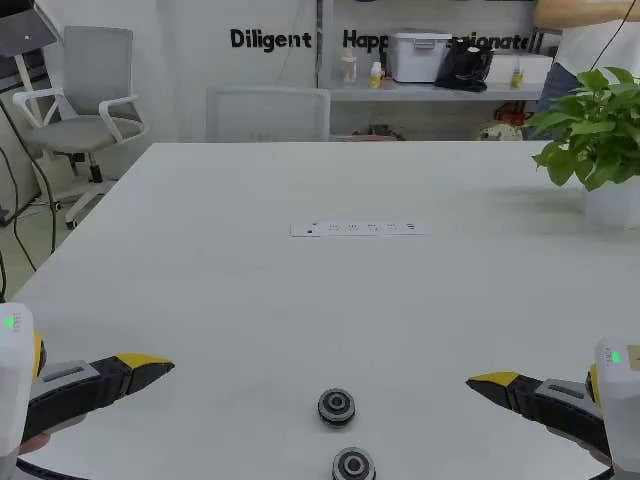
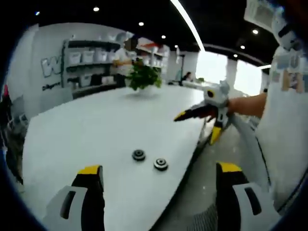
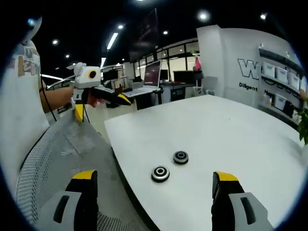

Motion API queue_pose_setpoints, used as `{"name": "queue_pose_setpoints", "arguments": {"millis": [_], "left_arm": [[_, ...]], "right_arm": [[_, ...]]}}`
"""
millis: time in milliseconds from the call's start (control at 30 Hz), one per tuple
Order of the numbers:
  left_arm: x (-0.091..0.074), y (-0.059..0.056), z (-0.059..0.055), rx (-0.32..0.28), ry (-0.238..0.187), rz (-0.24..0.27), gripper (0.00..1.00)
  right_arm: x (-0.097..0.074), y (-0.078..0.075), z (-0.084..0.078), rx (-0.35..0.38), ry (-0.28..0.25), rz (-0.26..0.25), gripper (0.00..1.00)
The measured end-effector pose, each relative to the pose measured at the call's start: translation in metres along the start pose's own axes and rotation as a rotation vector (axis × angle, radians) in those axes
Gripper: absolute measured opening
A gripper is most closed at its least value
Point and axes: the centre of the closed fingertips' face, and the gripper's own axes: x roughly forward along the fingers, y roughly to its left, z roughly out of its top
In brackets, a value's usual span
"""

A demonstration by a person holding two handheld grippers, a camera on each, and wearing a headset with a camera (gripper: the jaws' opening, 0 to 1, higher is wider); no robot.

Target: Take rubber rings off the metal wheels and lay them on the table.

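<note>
**Item: two metal wheels, flat on the white tabletop (image 1: 250, 290), close to its near edge.**
- Farther wheel (image 1: 336, 406): seen whole.
- Nearer wheel (image 1: 353, 465): just beside it, and its lower rim runs to the bottom of the head view.
- Each wheel carries a dark outer band (image 1: 322, 407) around a paler hub. At this size the line between rubber and metal cannot be made out. No loose ring lies on the tabletop.

**Cut off or unclear**
- In the head view the frame corners clip the bodies of both tongs, leaving the yellow-tipped jaws and part of the white housings.
- The wall lettering behind the shelf (image 1: 430, 92) is partly covered by stored boxes.
- The marks on the socket panel (image 1: 357, 229) at mid-table are too small to read.

**Tongs and pose**
- Left tongs (image 1: 148, 366): held low at the left and pointing inward — jaws spread wide in the left gripper view, with both wheels lying ahead between them.
- Right tongs (image 1: 492, 381): held low at the right and pointing inward toward the left pair — jaws likewise wide apart in the right gripper view, gripping nothing.
- Both tips are well apart from the wheels, which sit between them.
- A bare forearm (image 2: 245, 103) carries the right tongs in the left gripper view.

**Surroundings**
- A potted plant (image 1: 588, 128) stands at the far right of the tabletop.
- An office chair (image 1: 88, 92) stands beyond the far left corner.
</note>
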Motion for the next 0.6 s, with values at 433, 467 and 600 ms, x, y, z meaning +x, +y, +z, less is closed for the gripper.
{"name": "queue_pose_setpoints", "arguments": {"millis": [433, 467, 600], "left_arm": [[0.0038, -0.0050, 0.0003, -0.006, 0.021, 0.032, 0.96], [0.0044, -0.0055, -0.0002, -0.004, 0.023, 0.033, 0.96], [0.0052, -0.0054, -0.0033, -0.009, 0.036, 0.035, 0.96]], "right_arm": [[-0.0037, 0.0033, 0.0032, -0.005, 0.042, -0.022, 0.99], [-0.0037, 0.0035, 0.0031, -0.008, 0.045, -0.023, 0.99], [-0.0043, 0.0022, 0.0008, -0.020, 0.059, -0.035, 0.99]]}}
